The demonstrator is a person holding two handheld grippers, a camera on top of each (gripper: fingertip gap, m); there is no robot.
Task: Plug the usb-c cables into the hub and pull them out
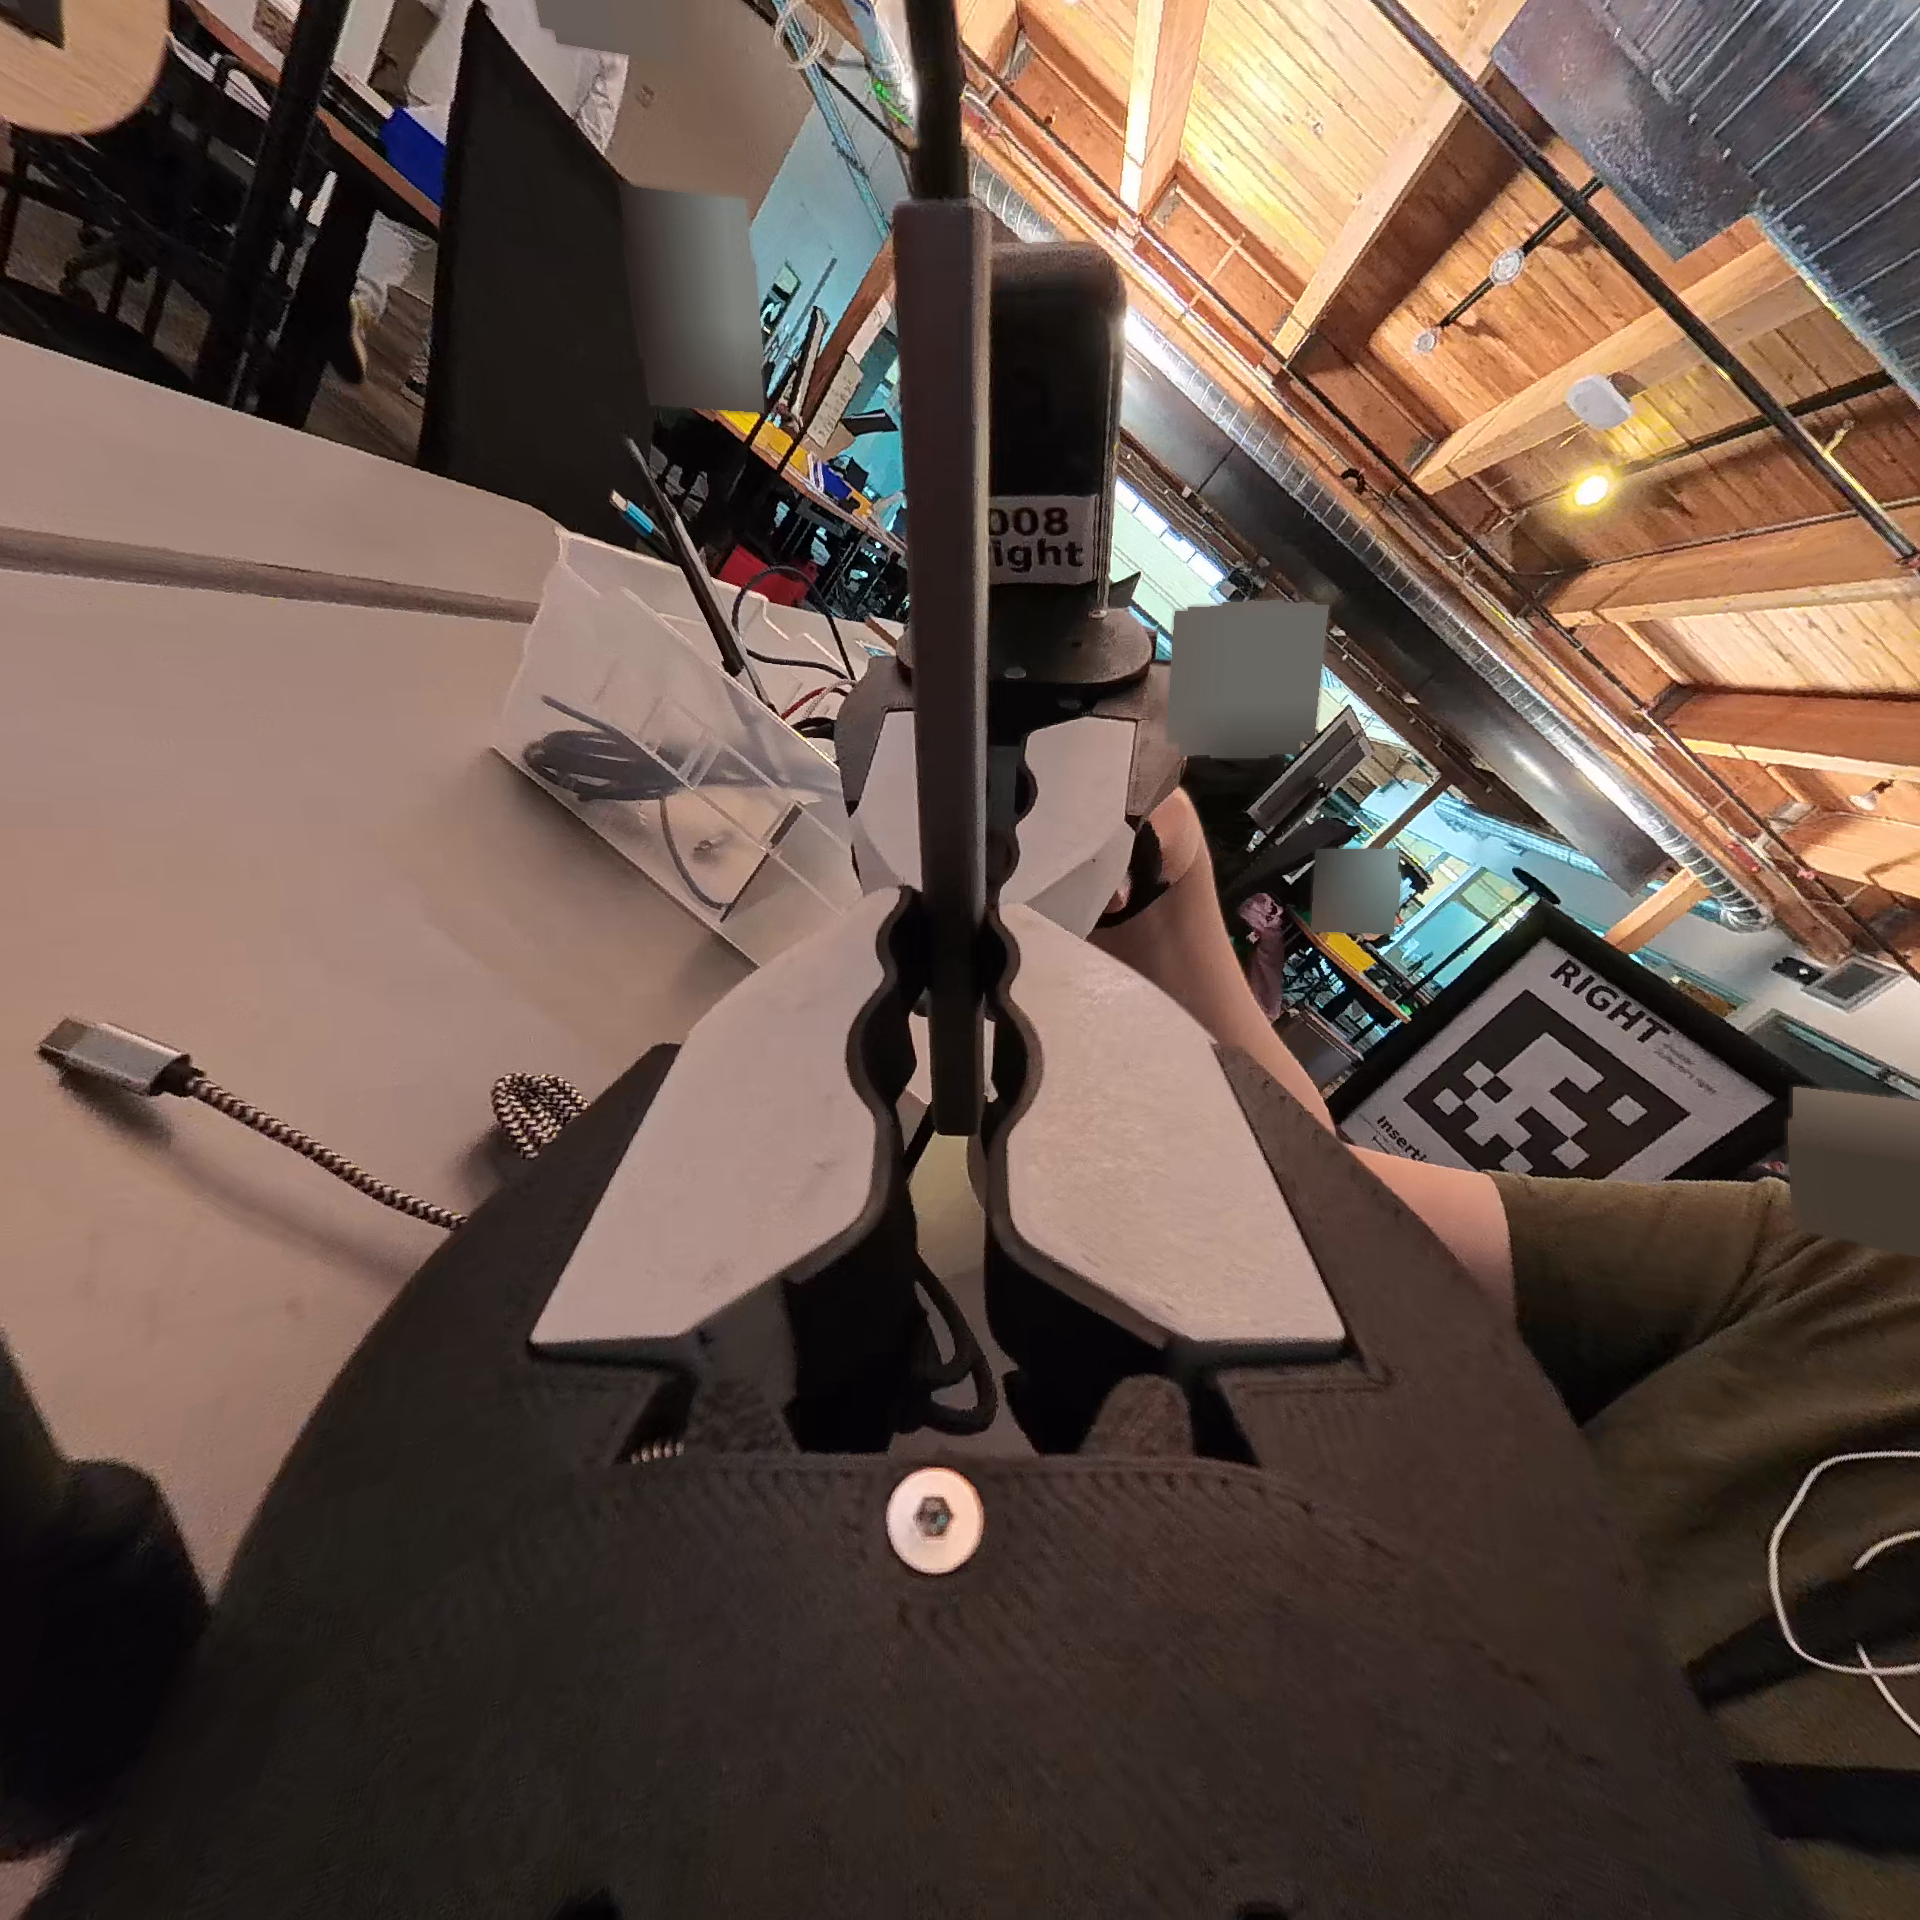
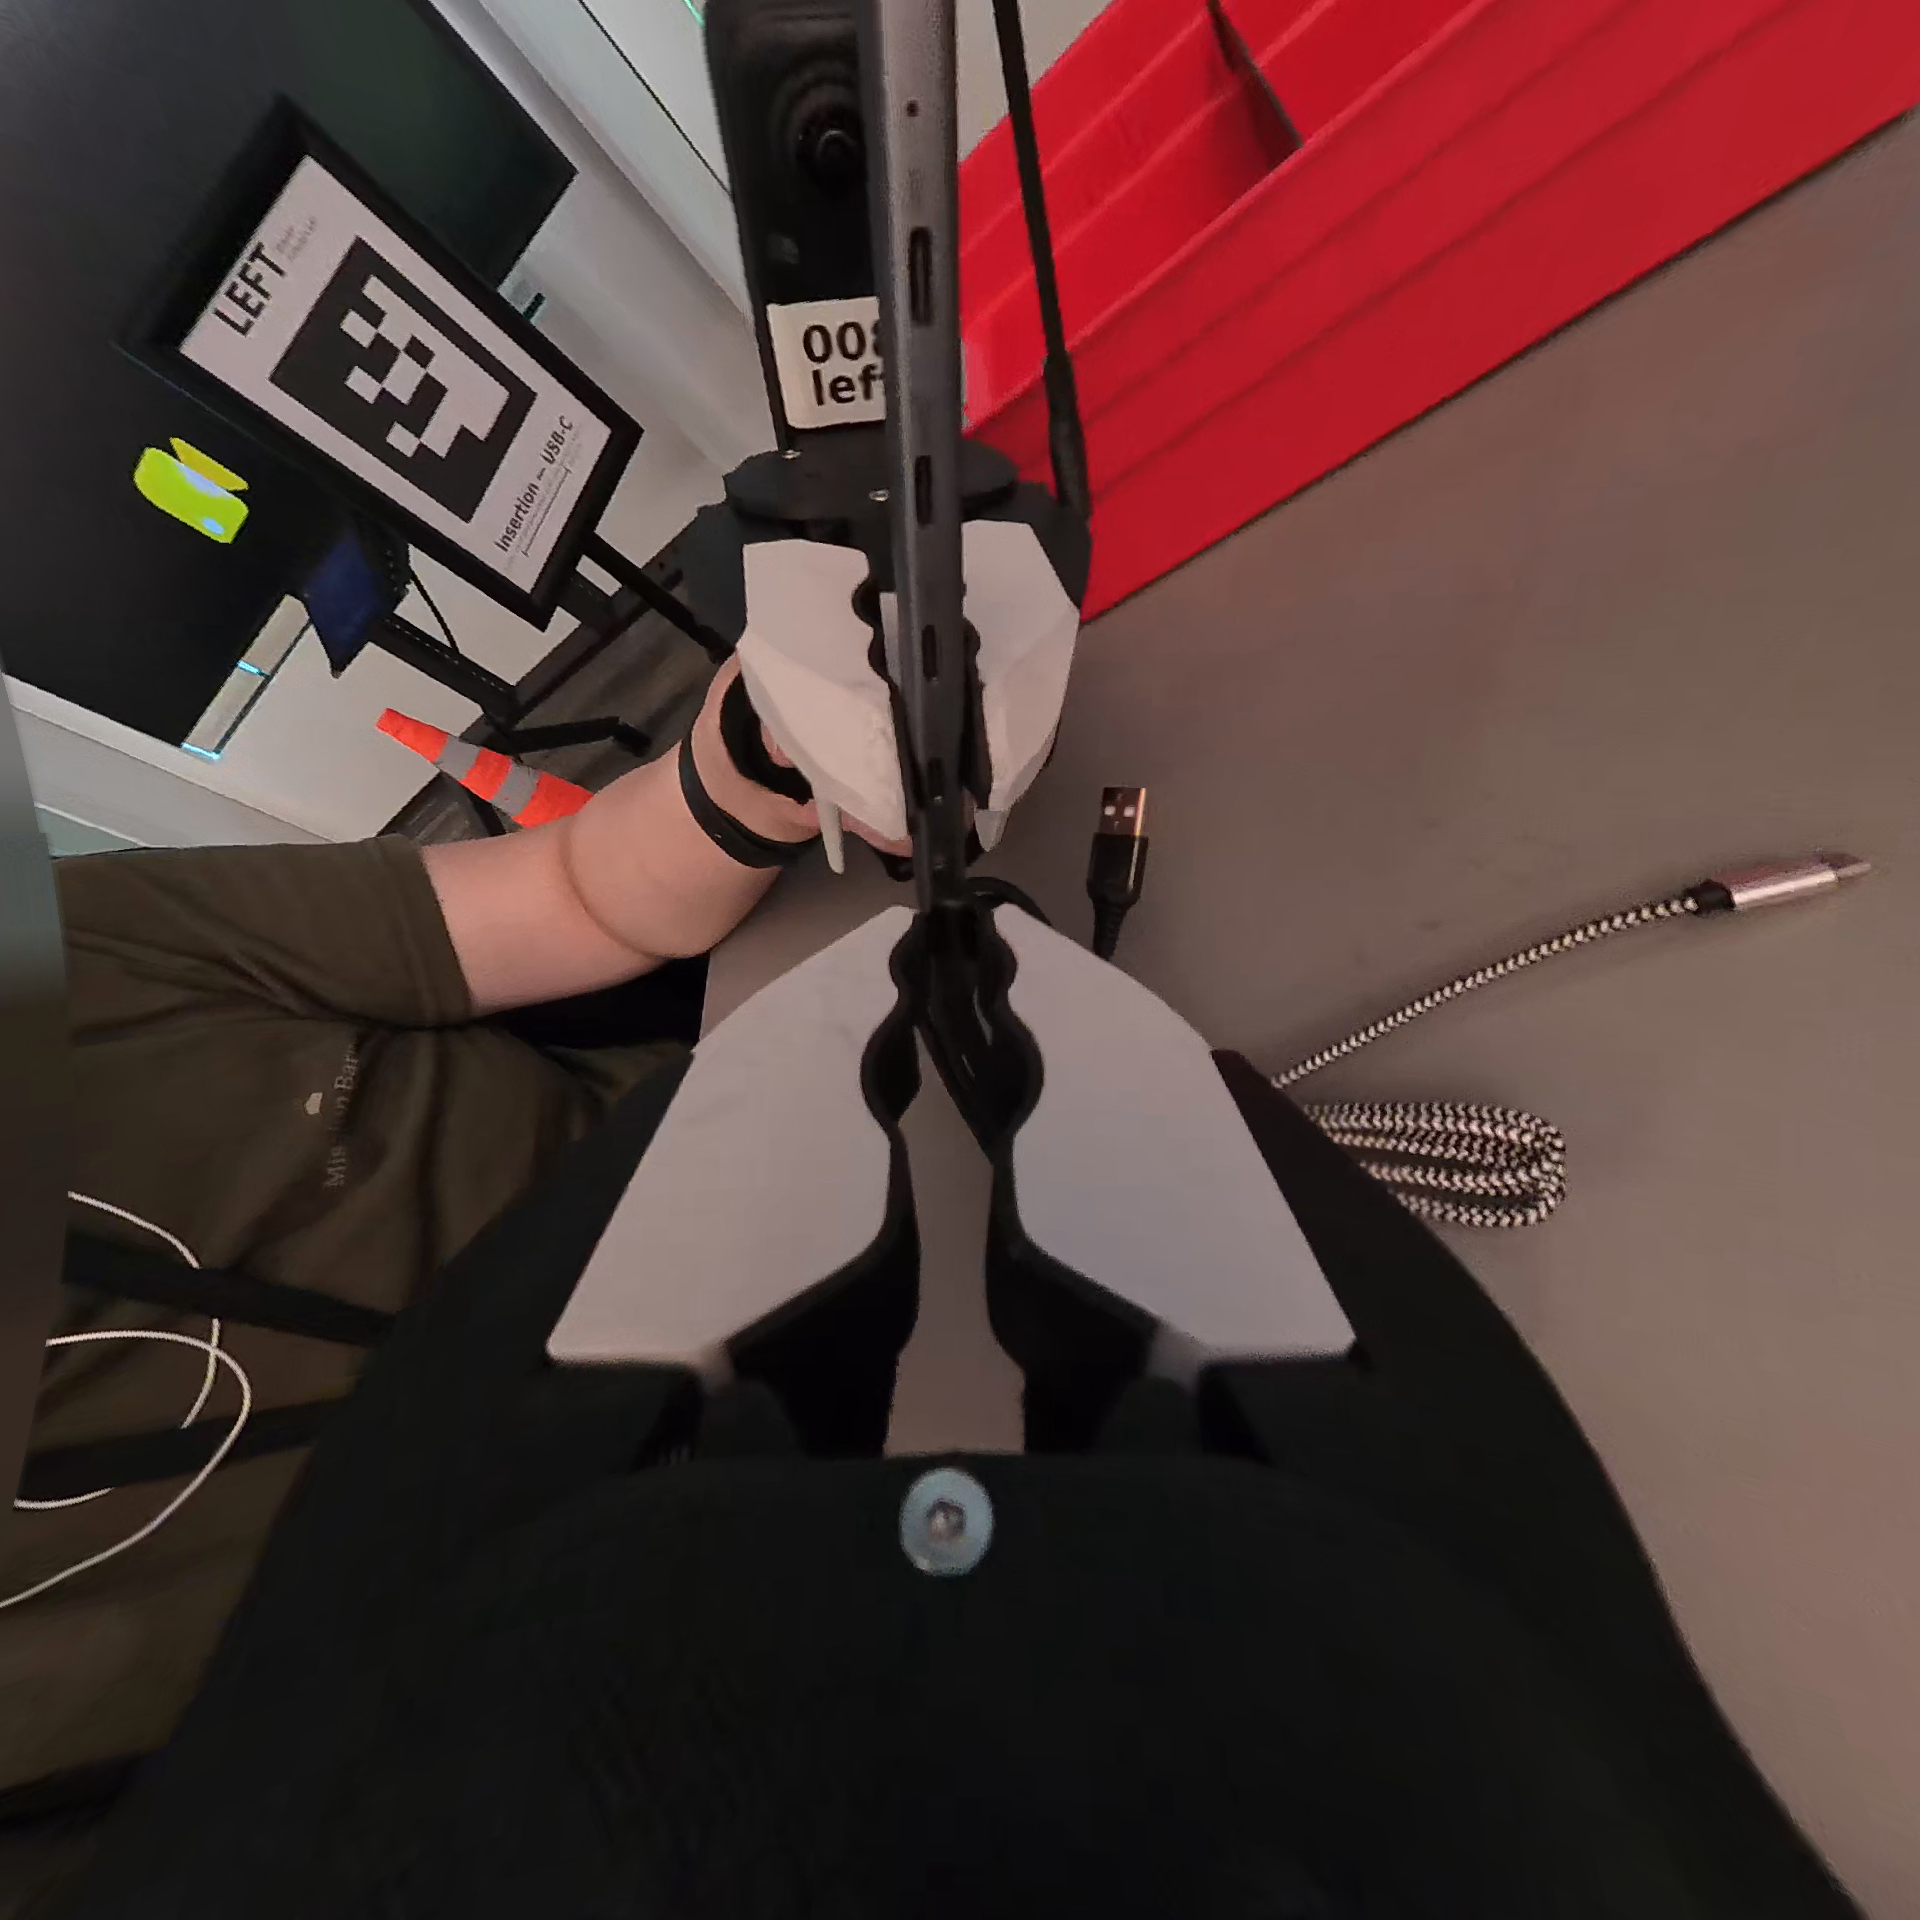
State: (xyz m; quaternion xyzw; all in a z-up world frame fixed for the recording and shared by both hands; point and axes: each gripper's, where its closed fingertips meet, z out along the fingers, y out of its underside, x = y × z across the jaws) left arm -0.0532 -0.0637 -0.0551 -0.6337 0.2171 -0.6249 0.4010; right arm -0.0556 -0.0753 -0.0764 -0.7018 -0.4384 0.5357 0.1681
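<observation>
While the left gripper (image 1: pixel 948 1023) pinches the hub (image 1: pixel 943 644) edge-on above the table (image 1: pixel 260 831), the right gripper (image 2: pixel 951 997) fingers clamp a black cable (image 2: pixel 961 1023) at the hub's end; a braided cable (image 2: pixel 1455 1132) lies well apart on open tabletop.

Grey table (image 2: pixel 1558 644) with braided cable (image 2: pixel 1444 1143), black USB plug (image 2: pixel 1120 842), clear bin (image 1: pixel 665 727).
</observation>
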